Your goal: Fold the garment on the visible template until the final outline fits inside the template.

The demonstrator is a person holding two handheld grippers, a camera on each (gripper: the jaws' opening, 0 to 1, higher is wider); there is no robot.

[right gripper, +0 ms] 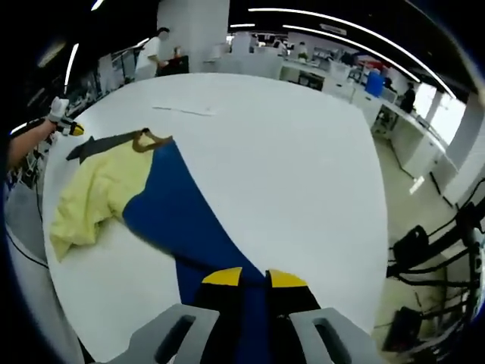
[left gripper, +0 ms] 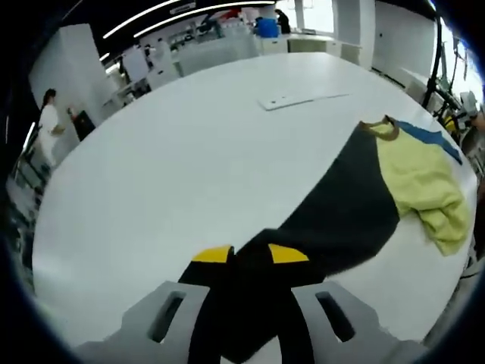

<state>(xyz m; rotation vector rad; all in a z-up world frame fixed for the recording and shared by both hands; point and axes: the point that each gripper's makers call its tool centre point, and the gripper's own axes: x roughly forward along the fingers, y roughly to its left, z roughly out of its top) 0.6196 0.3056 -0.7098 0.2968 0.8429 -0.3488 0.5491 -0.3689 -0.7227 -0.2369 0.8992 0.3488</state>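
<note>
One garment (left gripper: 356, 205) lies stretched across the white table (left gripper: 189, 159), black on one side, blue (right gripper: 182, 220) on the other, with crumpled yellow fabric (left gripper: 424, 189) and a brown collar (left gripper: 383, 130) between. Your left gripper (left gripper: 250, 262) has its yellow-tipped jaws clamped on the black end, pulled taut toward you. Your right gripper (right gripper: 254, 279) is pinched shut on the blue end the same way. In the right gripper view, your left gripper sits at the far black corner. A flat white sheet (left gripper: 299, 98) rests farther out on the table, well apart from the garment. Beyond, a person in white (left gripper: 49, 125) stands by benches.
</note>
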